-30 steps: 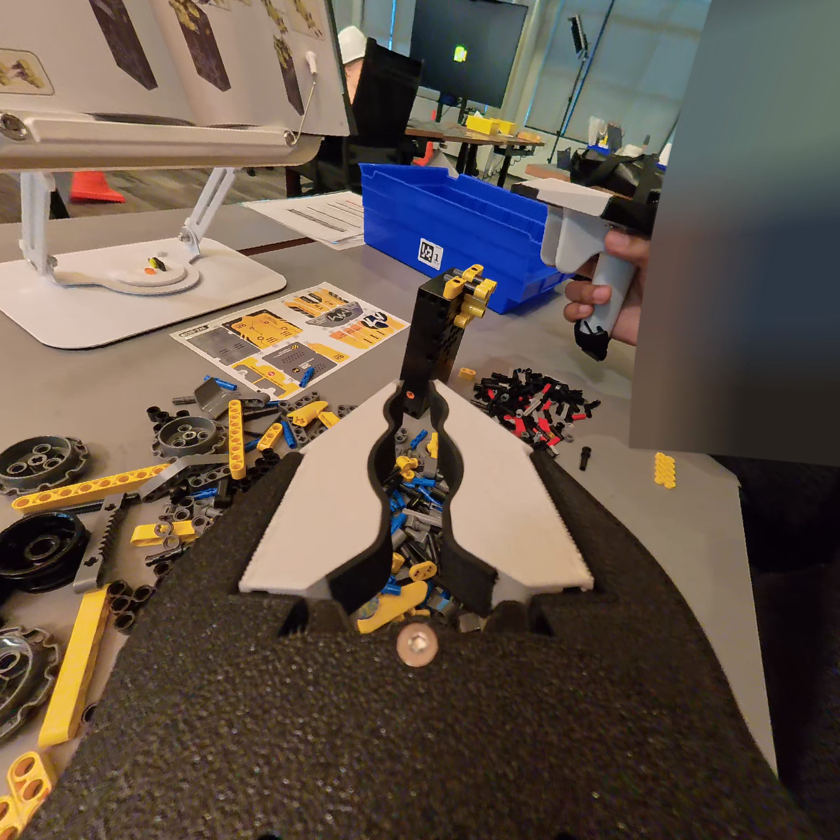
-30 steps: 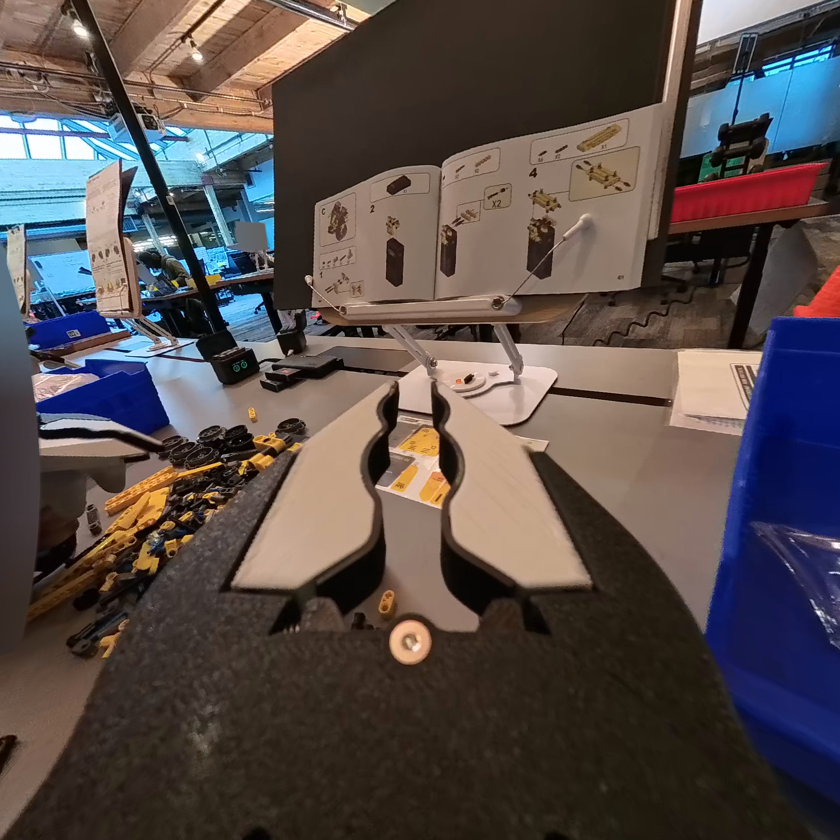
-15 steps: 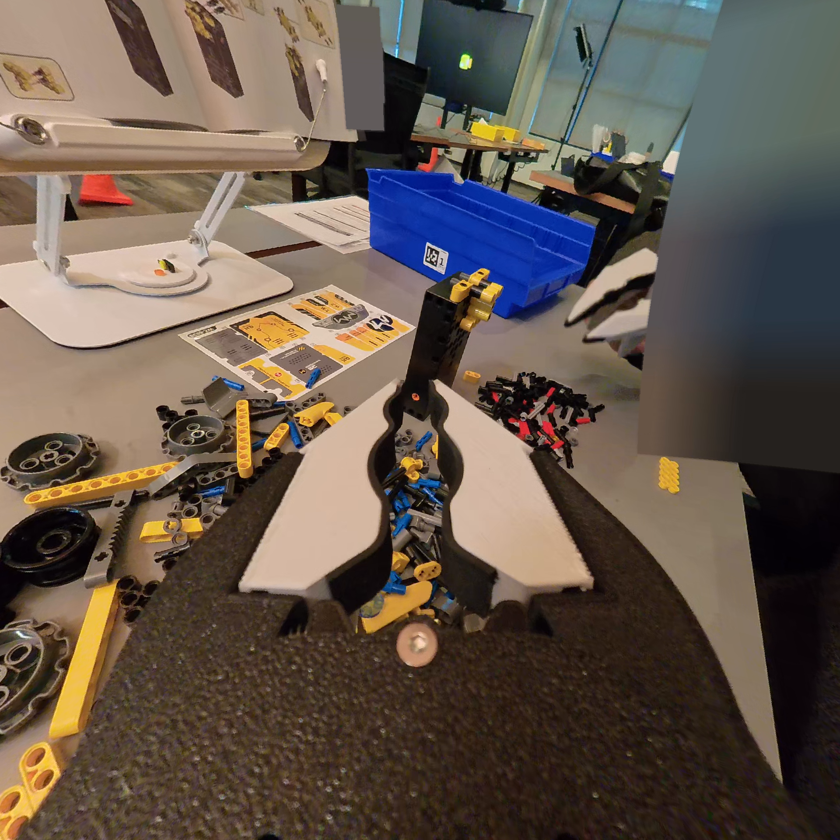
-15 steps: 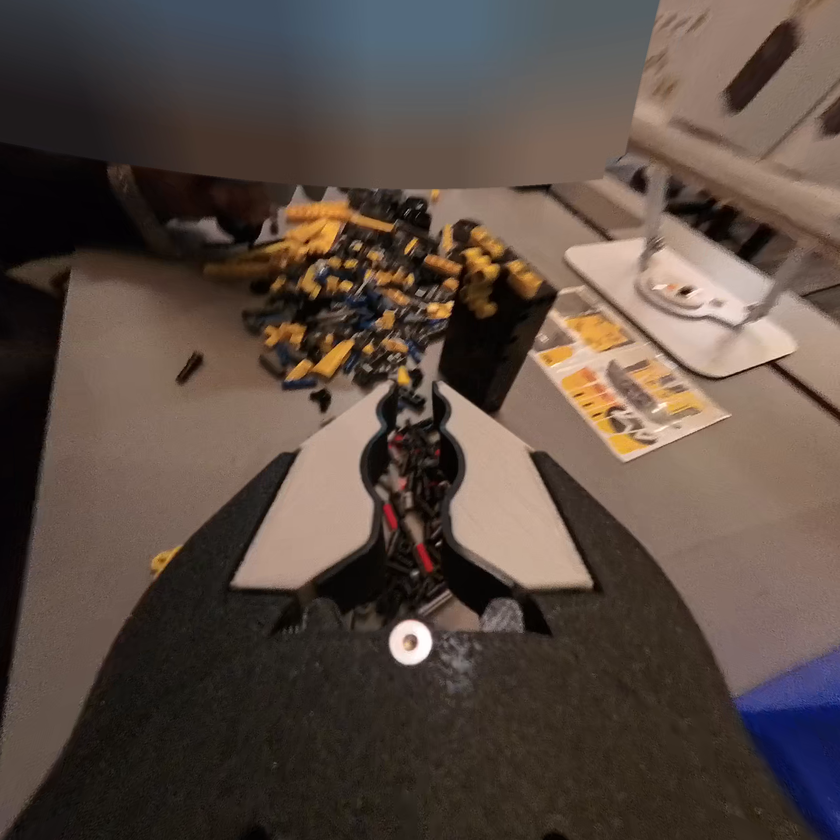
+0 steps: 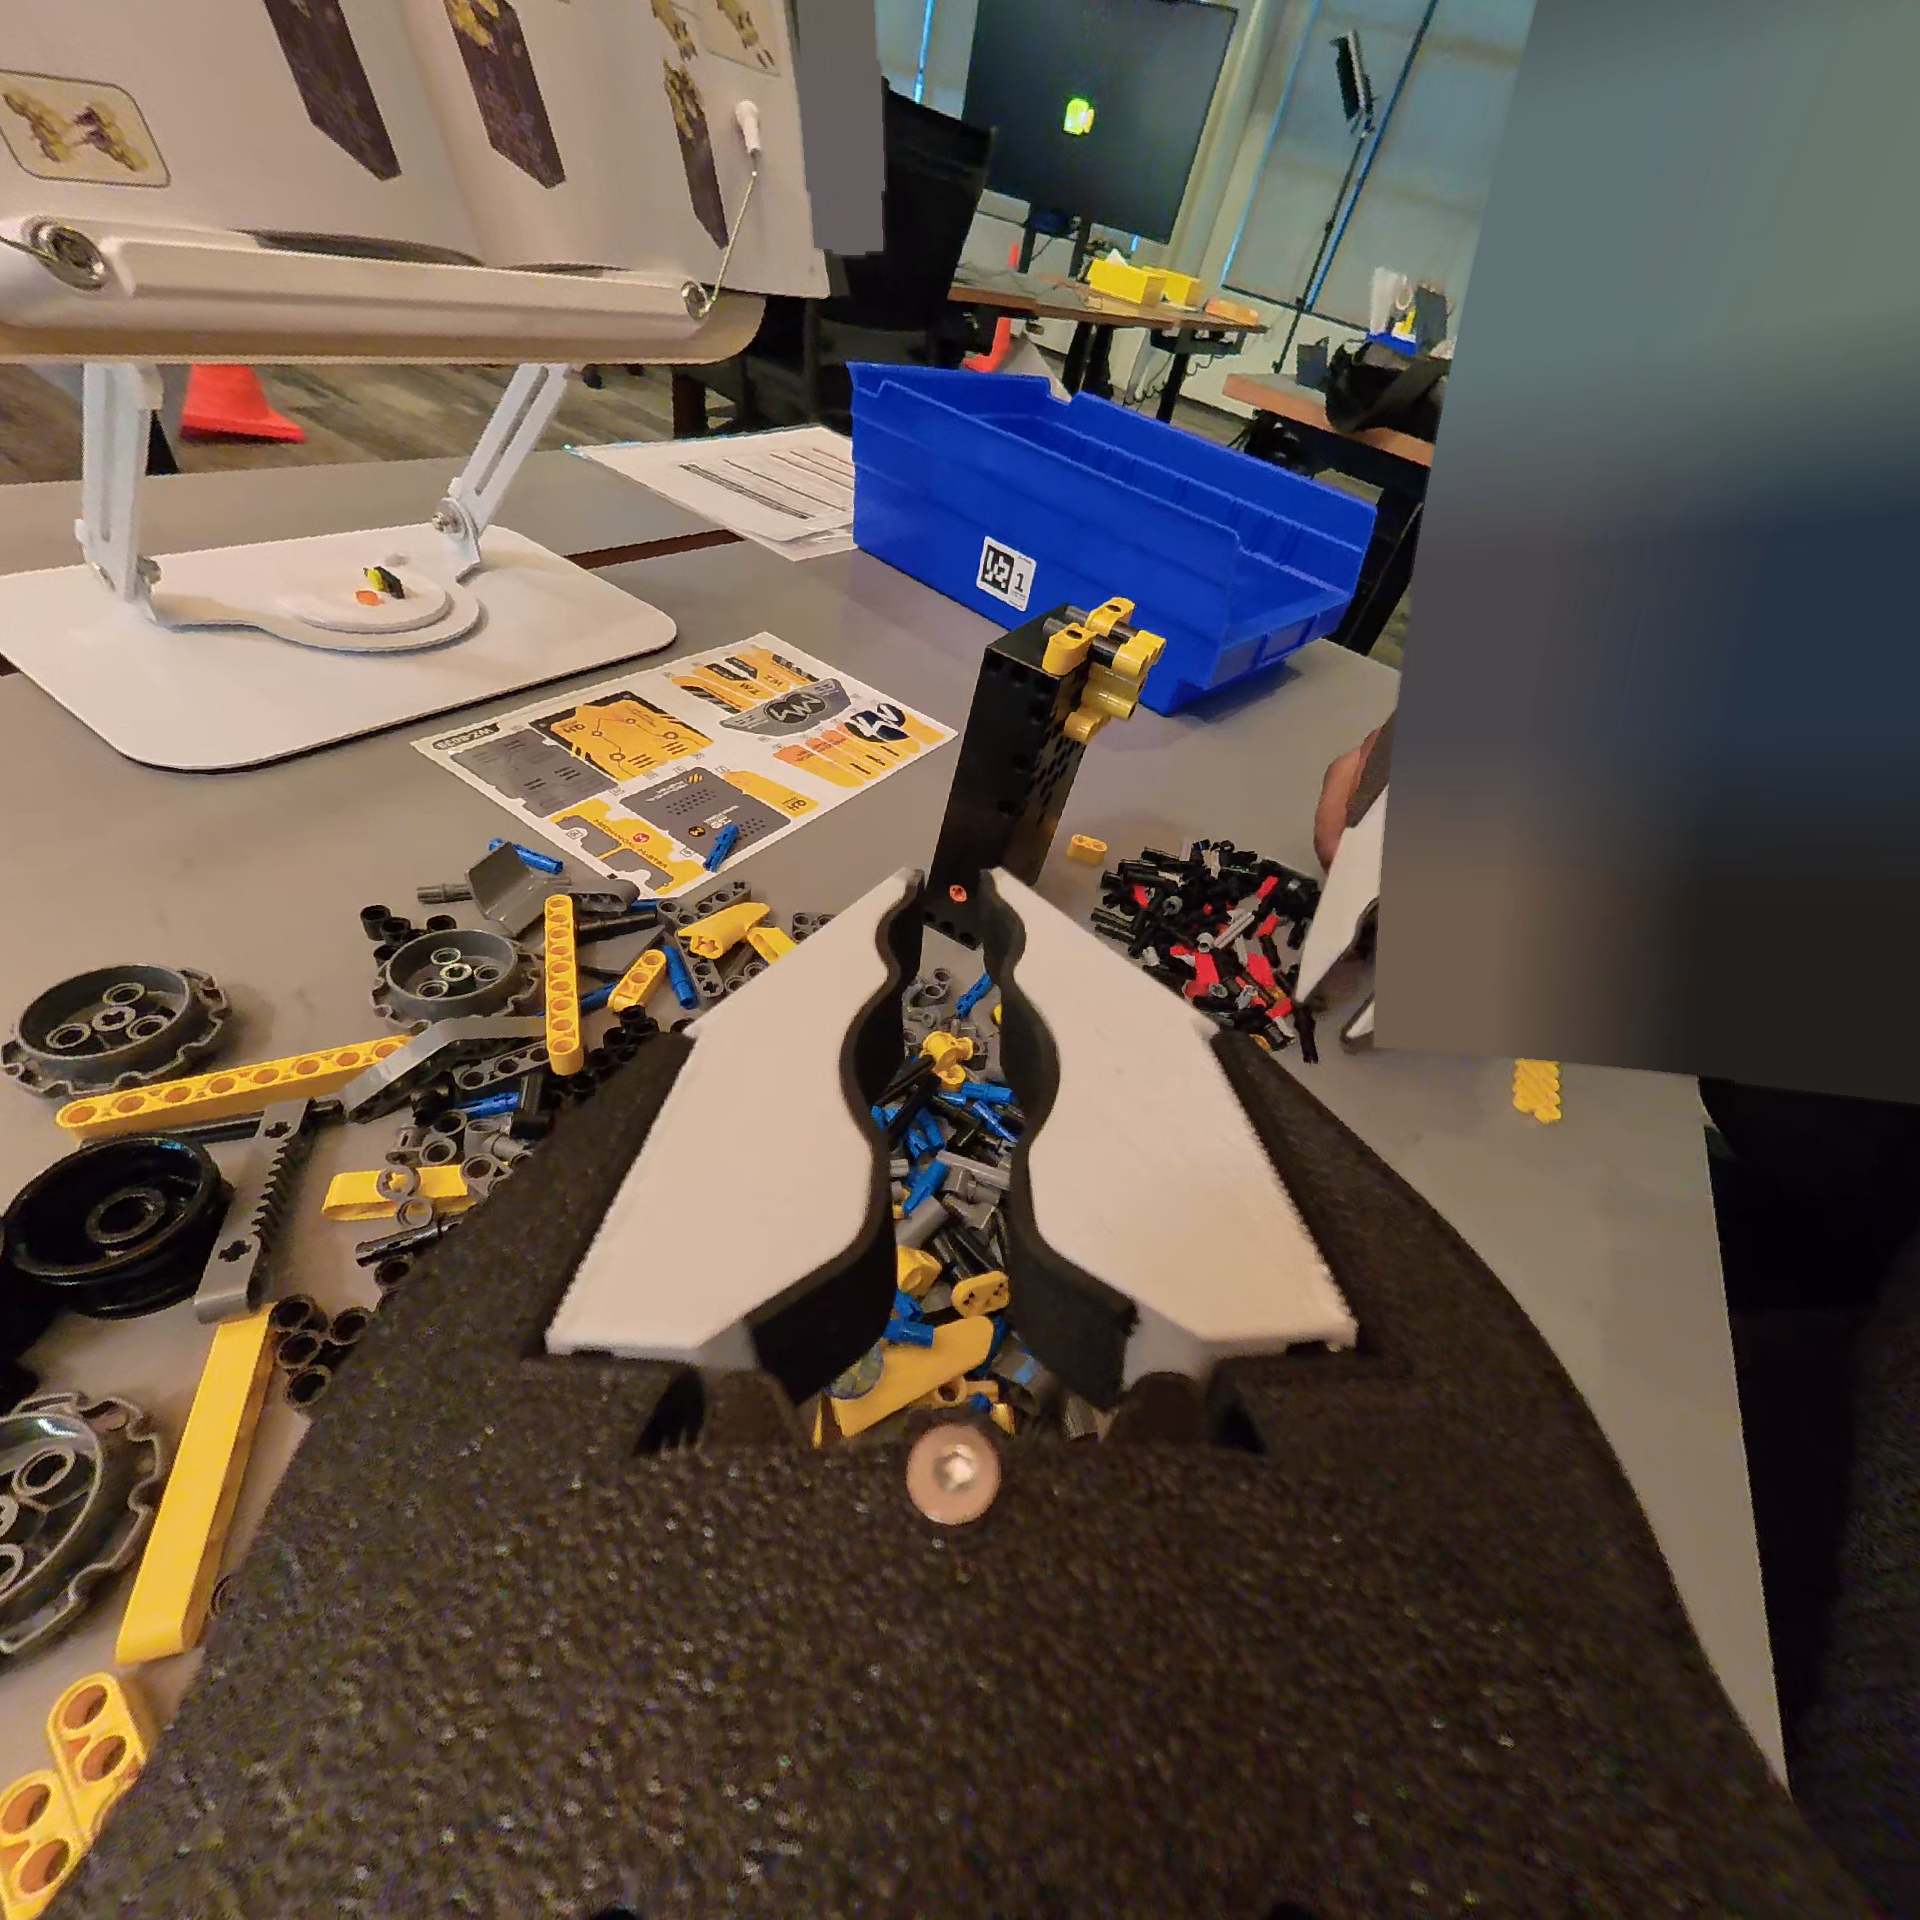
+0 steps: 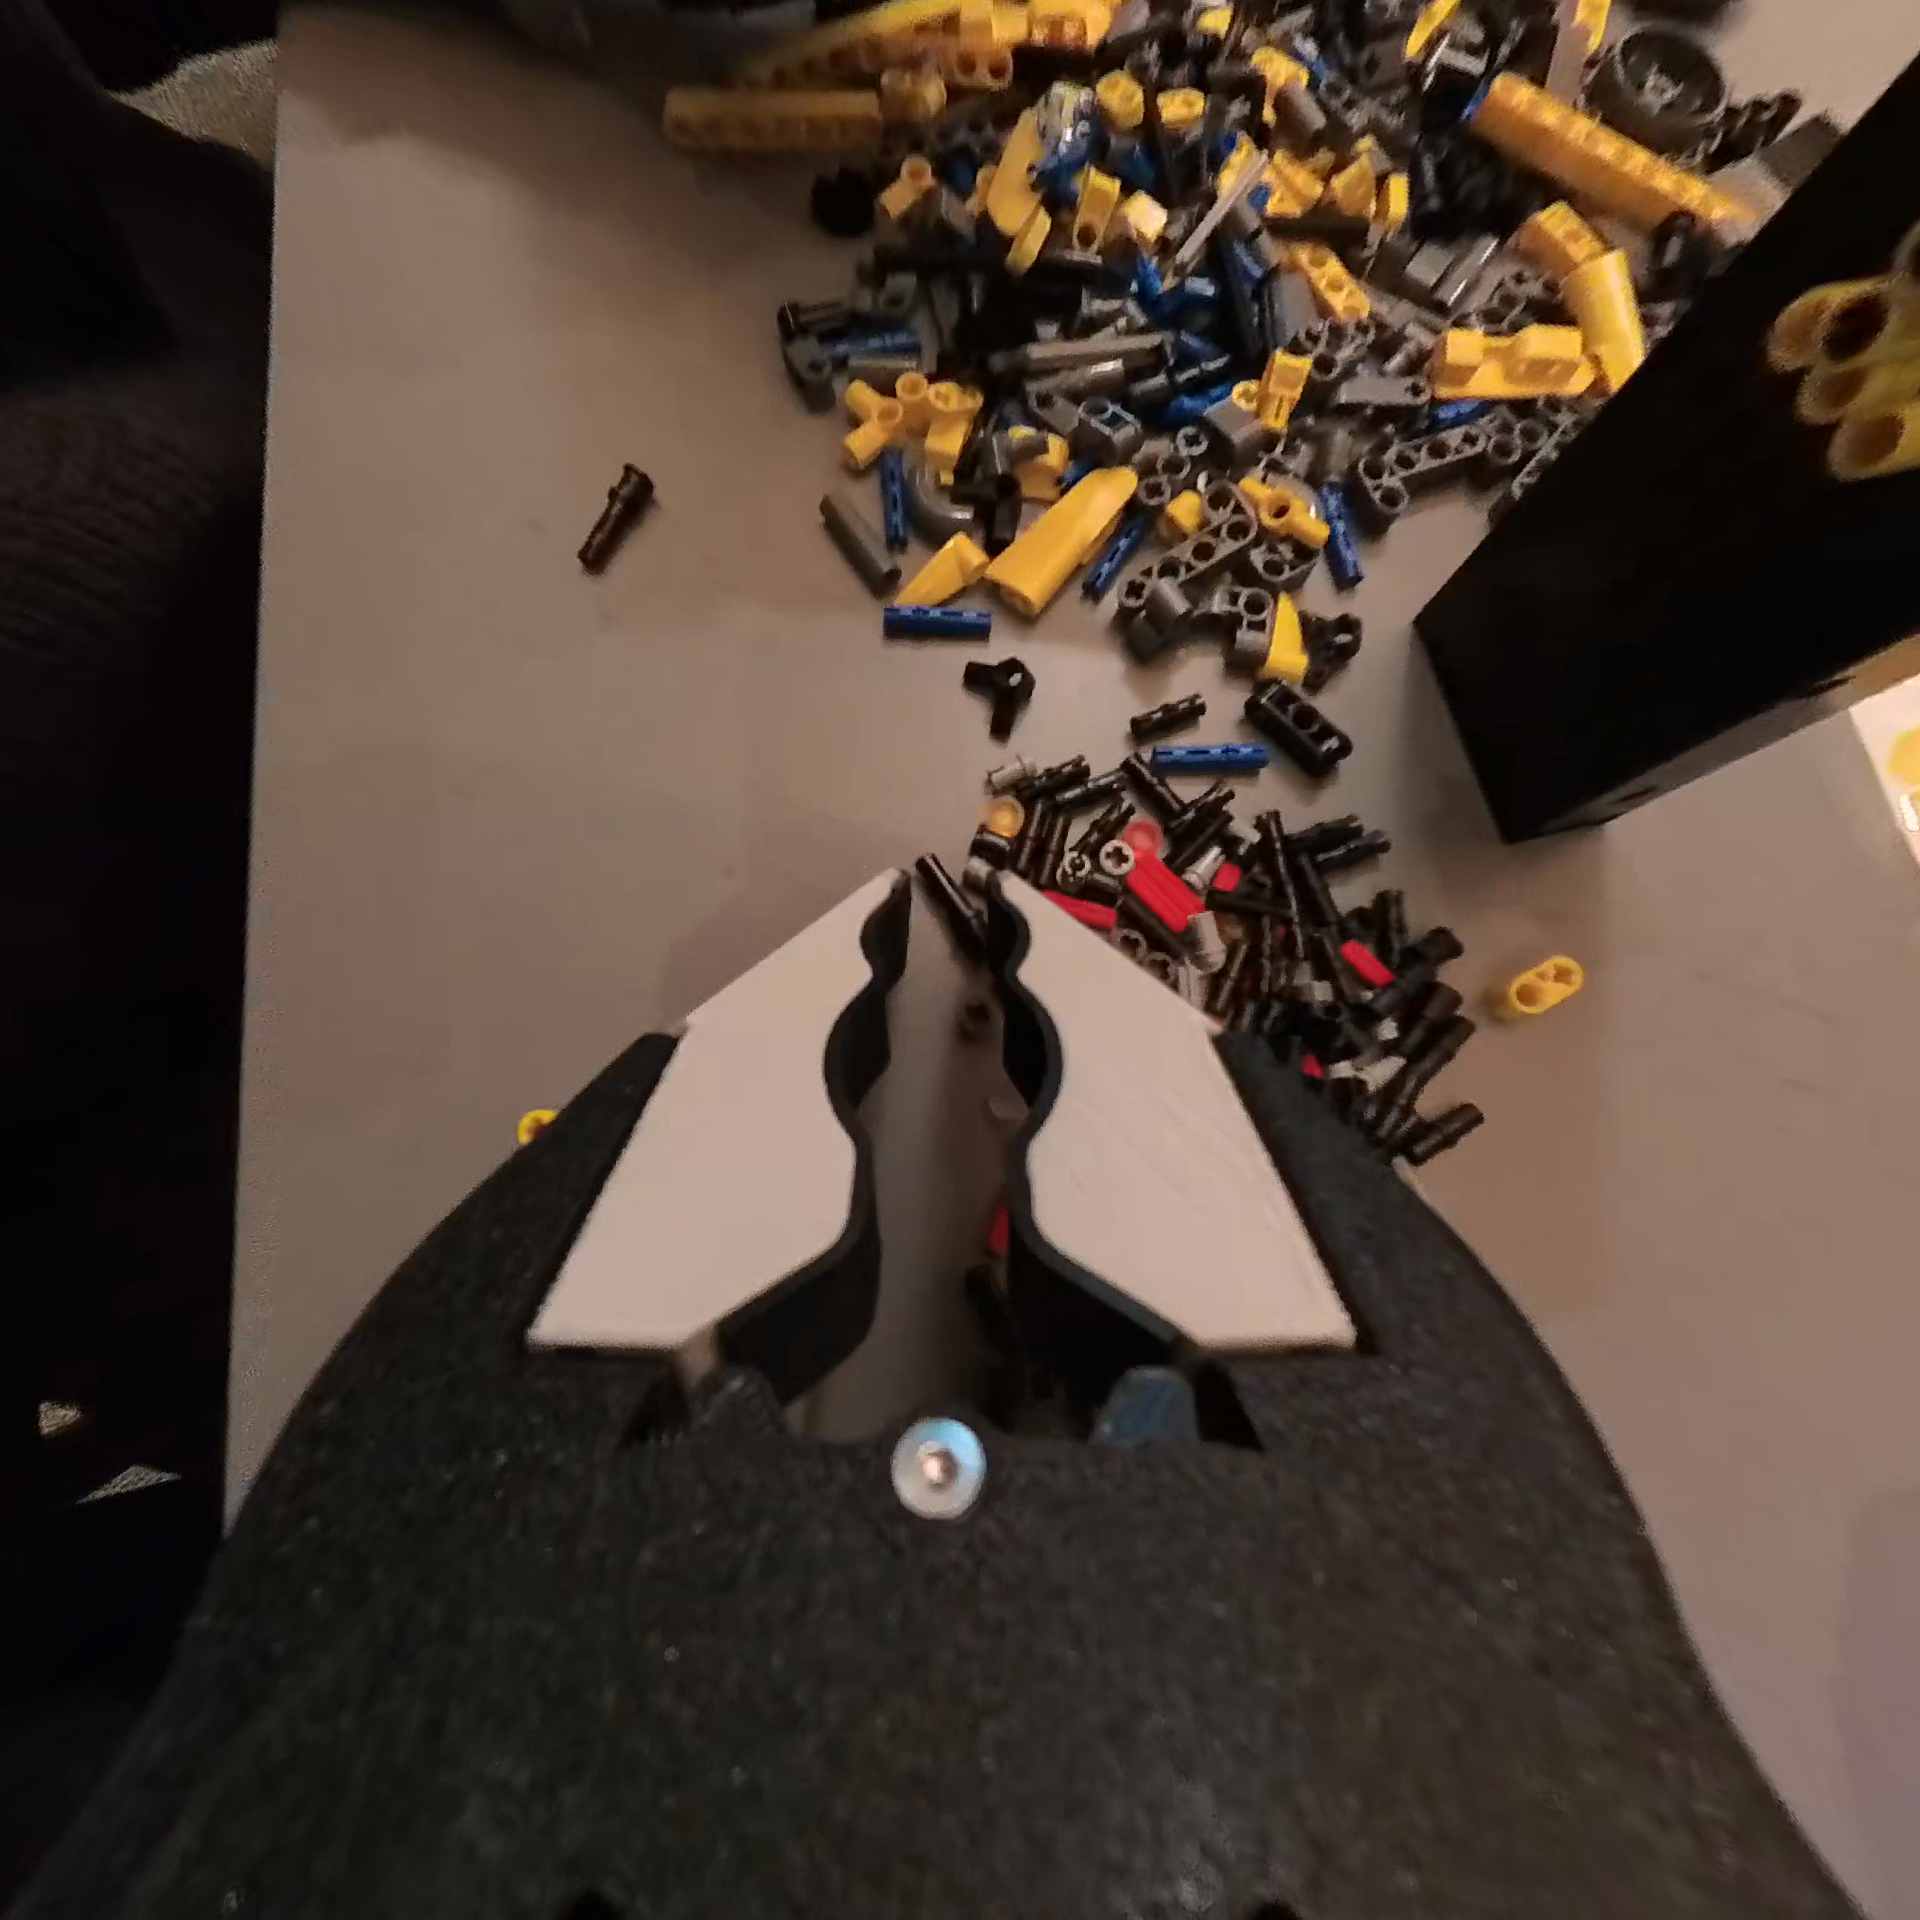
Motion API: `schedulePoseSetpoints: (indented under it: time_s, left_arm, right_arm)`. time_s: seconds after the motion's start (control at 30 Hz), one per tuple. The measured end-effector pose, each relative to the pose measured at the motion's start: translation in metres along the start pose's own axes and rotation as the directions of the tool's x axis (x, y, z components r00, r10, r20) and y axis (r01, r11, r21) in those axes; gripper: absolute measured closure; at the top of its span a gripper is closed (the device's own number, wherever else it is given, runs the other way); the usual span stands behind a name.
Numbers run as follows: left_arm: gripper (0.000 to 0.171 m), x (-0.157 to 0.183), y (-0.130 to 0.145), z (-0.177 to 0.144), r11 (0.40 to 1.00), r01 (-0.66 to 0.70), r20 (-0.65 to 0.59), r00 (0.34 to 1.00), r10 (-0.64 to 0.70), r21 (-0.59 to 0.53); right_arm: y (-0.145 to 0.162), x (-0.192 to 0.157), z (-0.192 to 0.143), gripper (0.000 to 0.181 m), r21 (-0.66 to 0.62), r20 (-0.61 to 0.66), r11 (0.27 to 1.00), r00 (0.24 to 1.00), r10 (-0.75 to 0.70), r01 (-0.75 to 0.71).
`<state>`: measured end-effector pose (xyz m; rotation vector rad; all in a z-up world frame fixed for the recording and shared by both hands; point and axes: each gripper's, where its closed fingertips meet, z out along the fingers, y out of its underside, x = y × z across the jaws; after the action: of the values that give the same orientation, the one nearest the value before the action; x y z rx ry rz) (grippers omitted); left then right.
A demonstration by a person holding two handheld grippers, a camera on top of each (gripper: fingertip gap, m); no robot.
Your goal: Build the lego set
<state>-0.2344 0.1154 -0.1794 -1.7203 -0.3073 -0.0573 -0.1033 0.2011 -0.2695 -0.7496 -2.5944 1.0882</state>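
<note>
Our left gripper (image 5: 951, 899) pinches the base of a tall black studded block (image 5: 1023, 764), upright on the matte grey table (image 5: 260, 842), its top capped by glossy yellow connectors (image 5: 1103, 665). At nine o'clock sprawl yellow perforated beams (image 5: 223, 1081) and ribbed dark wheels (image 5: 109, 1023). Our right gripper (image 6: 948, 902), fingers narrowly parted, hovers at the edge of a heap of small black and red pins (image 6: 1226, 935), one black pin (image 6: 951, 899) between its tips; we cannot tell whether it is gripped. At one o'clock sits a blue ridged plastic bin (image 5: 1101, 520).
</note>
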Motion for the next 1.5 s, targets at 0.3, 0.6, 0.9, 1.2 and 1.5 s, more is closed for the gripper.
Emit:
schedulePoseSetpoints:
  time_s: [0.3,0.6,0.9,1.2,1.5]
  left_arm:
    - [0.162,0.001,0.0,0.0,1.0,-0.007,0.0,1.0,0.007,0.0]
    - [0.162,0.004,0.002,0.003,0.998,-0.062,0.042,0.997,0.063,-0.025]
    - [0.162,0.092,0.02,0.06,0.956,-0.114,-0.048,0.993,0.105,-0.269]
    - [0.162,0.108,0.071,0.138,0.817,-0.204,-0.03,0.974,0.223,-0.539]
    - [0.162,0.103,0.088,0.167,0.765,-0.173,0.019,0.972,0.235,-0.621]
  right_arm:
    - [0.011,-0.004,0.003,0.169,-0.058,0.015,0.998,1.0,0.011,-0.01]
    - [-0.004,0.005,-0.023,0.175,0.041,-0.032,0.999,0.999,0.019,-0.018]
    - [0.025,0.064,-0.07,0.176,0.157,-0.345,0.963,0.901,0.263,-0.22]
    - [-0.005,0.092,-0.11,0.175,0.531,-0.432,0.839,0.814,0.388,-0.118]
    - [0.005,0.097,-0.124,0.176,0.636,-0.334,0.748,0.806,0.49,-0.191]
